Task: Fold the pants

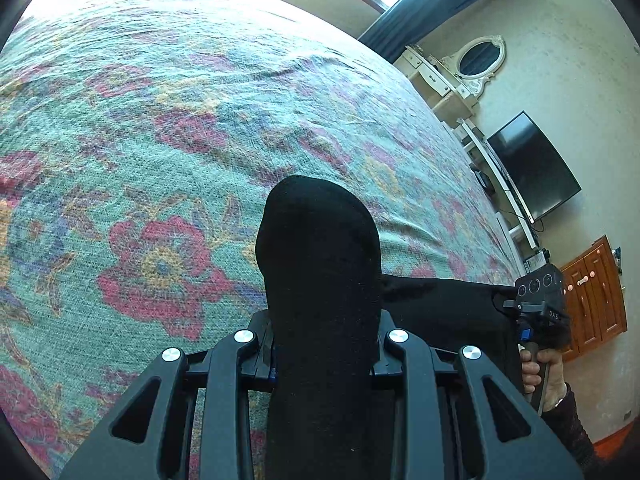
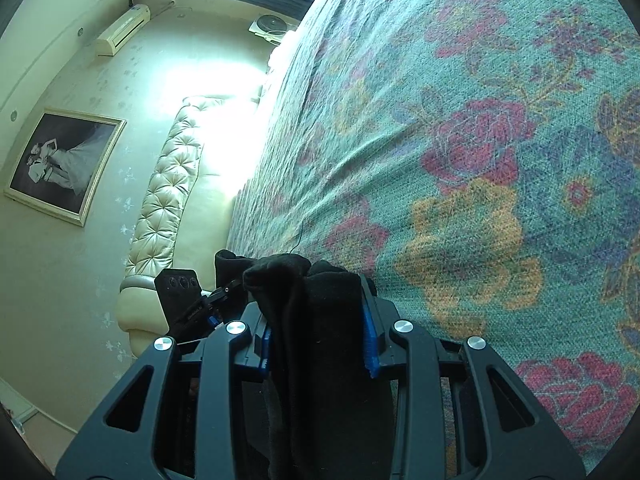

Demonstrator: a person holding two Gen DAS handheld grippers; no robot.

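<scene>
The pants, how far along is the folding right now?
Done: both grippers have a grip. The left gripper and the right gripper are each shut on a bunch of the black pants, held above the flowered bedspread. In hand: the pants are being carried. Left: laying them flat and folding; no finished fold shows.

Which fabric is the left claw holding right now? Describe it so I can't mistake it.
Start at the big floral bedspread. Above it, the left claw is shut on a fold of the black pants. They are the only plain, dark cloth against the teal, pink and yellow pattern.
</scene>
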